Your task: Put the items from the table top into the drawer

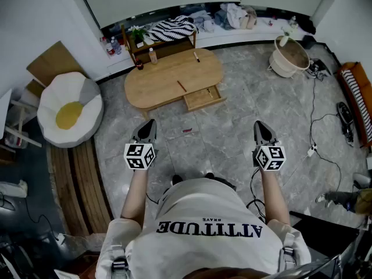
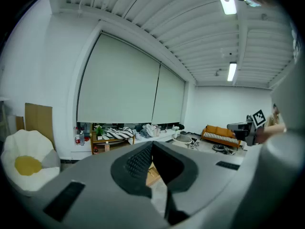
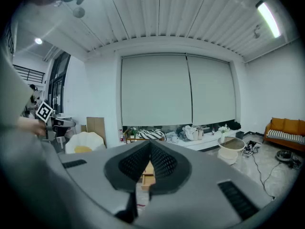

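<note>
In the head view I stand well back from the bench point(image 1: 152, 89), with my left hand-held gripper point(image 1: 148, 124) and right hand-held gripper point(image 1: 261, 127) both out over the floor, carrying nothing. The items lie on the bench top: a bottle point(image 1: 153, 56), a pen point(image 1: 196, 57) and a thin stick point(image 1: 182, 86). The drawer point(image 1: 203, 97) stands open on the near side. In the left gripper view the jaws are pressed together and empty. In the right gripper view the 2 jaws also meet on nothing. I judge this to be the approach: walk in close, spread 1 pair of jaws before reaching, and take the stick nearest the drawer first.
</note>
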Demonstrator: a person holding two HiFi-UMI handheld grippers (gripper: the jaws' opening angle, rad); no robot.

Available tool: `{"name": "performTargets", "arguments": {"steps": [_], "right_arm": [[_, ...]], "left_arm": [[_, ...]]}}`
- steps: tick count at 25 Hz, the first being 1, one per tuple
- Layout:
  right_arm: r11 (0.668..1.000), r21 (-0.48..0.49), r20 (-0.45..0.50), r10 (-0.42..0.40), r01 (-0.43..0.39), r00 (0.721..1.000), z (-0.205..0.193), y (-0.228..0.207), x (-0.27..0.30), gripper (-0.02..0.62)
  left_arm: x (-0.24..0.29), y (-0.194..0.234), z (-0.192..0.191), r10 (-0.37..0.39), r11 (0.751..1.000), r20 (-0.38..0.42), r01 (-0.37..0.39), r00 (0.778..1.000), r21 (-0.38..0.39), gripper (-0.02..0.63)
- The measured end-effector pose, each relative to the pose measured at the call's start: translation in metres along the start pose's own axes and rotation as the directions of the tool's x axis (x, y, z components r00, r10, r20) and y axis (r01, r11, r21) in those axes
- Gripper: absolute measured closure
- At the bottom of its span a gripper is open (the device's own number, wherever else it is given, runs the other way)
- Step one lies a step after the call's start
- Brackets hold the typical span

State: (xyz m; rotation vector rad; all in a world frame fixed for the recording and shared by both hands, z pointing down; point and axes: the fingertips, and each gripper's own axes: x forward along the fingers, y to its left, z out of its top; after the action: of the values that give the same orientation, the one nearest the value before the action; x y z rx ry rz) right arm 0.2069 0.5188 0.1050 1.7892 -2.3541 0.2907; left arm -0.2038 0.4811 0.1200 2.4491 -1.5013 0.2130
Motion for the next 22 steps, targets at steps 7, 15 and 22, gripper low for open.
{"name": "performTargets", "arguments": {"steps": [7,15,22], "right_arm": [[1.000,0.001,0.007,0.003,-0.003,1.000,0.000,-0.005,0.001,0.577],[1.000,0.006,0.005,0.008,-0.008,1.000,-0.003,-0.010,0.002,0.577],[1.000,0.030,0.001,0.004,-0.004,1.000,-0.010,-0.027,0.001,0.577]], "left_arm": [[0.004,-0.003,-0.003,0.004,1.000,-0.001,-0.004,1.000,-0.003,0.584],[0.008,-0.008,-0.006,0.008,1.000,-0.009,-0.008,1.000,-0.003,0.584],[0.011,-0.020,-0.010,0.023,1.000,-0.017,-0.023,1.000,0.005,0.584]]}}
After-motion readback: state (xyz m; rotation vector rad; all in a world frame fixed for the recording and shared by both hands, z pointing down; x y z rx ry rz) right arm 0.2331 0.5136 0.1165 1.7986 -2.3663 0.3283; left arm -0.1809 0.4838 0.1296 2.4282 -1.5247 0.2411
